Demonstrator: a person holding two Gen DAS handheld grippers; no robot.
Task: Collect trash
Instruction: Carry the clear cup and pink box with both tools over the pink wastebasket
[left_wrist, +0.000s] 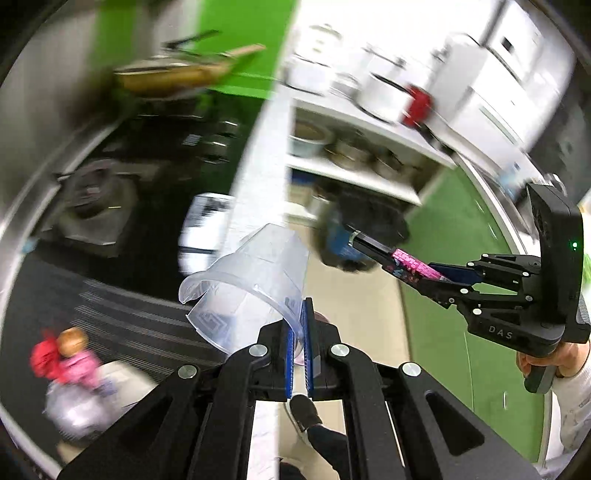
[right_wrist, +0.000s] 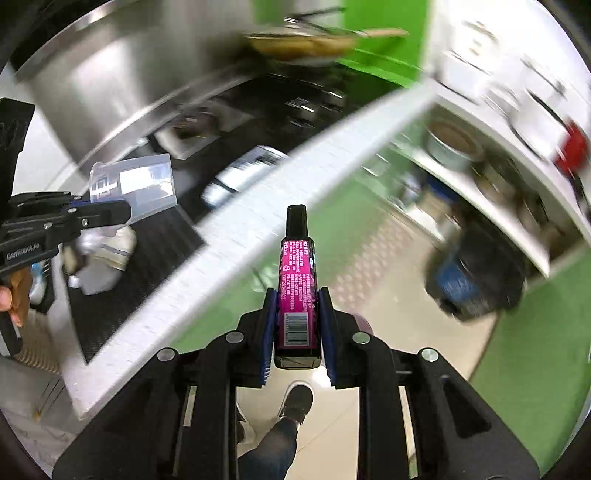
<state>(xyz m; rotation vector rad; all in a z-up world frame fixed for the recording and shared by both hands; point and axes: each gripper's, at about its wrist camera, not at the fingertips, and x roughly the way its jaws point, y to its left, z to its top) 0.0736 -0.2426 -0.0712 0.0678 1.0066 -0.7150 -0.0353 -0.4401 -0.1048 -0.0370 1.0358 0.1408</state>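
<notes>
1. At 6 o'clock of the left wrist view, the left gripper (left_wrist: 300, 332) has its blue-padded jaws pressed nearly together on the rim wall of a clear plastic cup (left_wrist: 247, 288). The cup tilts away toward 11 o'clock, its open mouth turned down and toward the camera.
2. Toward 3 o'clock in that view, the right gripper (left_wrist: 402, 266) reaches in from the right, held by a hand (left_wrist: 554, 363) at 4 o'clock. Its jaws pinch a pink-labelled black bottle (left_wrist: 406, 264) whose capped end points toward 10 o'clock.
3. From the right wrist camera, the same bottle (right_wrist: 297, 291) stands at centre, clamped at its lower half between the blue pads (right_wrist: 269, 332) of the right gripper (right_wrist: 297, 325), with the black cap toward 12 o'clock and a barcode at the near end.
4. At 9 o'clock of the right wrist view, the left gripper (right_wrist: 122, 214) holds the cup (right_wrist: 136, 188), which juts toward 2 o'clock over a black mat (right_wrist: 147, 266).
5. A dark bin with a blue panel (right_wrist: 469, 284) sits at 3 o'clock in the right wrist view, on the floor beside a white shelf unit (right_wrist: 491, 206); it is blurred. Both held items are well apart from it.
6. A white counter edge (right_wrist: 258, 229) runs diagonally from 7 o'clock to 1 o'clock.
7. A dark shoe (right_wrist: 297, 402) shows at 6 o'clock on pale flooring (right_wrist: 332, 424), with green flooring (right_wrist: 535, 369) at 4 o'clock.
8. A pink-and-red doll (left_wrist: 70, 358) lies blurred at 8 o'clock of the left wrist view.
</notes>
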